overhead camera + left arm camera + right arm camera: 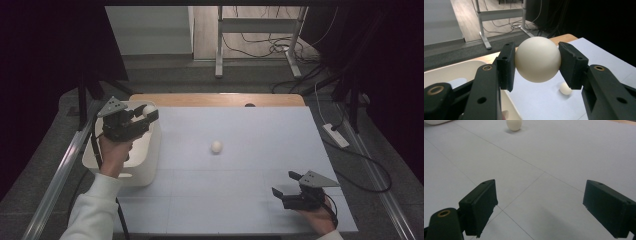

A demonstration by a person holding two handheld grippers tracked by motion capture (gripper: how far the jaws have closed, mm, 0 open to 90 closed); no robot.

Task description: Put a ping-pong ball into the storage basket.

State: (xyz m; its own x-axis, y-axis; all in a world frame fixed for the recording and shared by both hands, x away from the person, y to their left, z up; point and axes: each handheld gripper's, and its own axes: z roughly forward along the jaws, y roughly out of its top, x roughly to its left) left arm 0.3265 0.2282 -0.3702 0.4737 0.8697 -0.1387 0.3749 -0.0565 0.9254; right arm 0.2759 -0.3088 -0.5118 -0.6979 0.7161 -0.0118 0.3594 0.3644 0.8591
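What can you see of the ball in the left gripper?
The held ball is a plain cream-white sphere, smooth and matte, plastic-looking, with no marks visible. It sits clamped between the two black pads of the left gripper, one pad on each side, lifted clear of any surface. In the high view it hangs above the far end of the white bin at the table's left.
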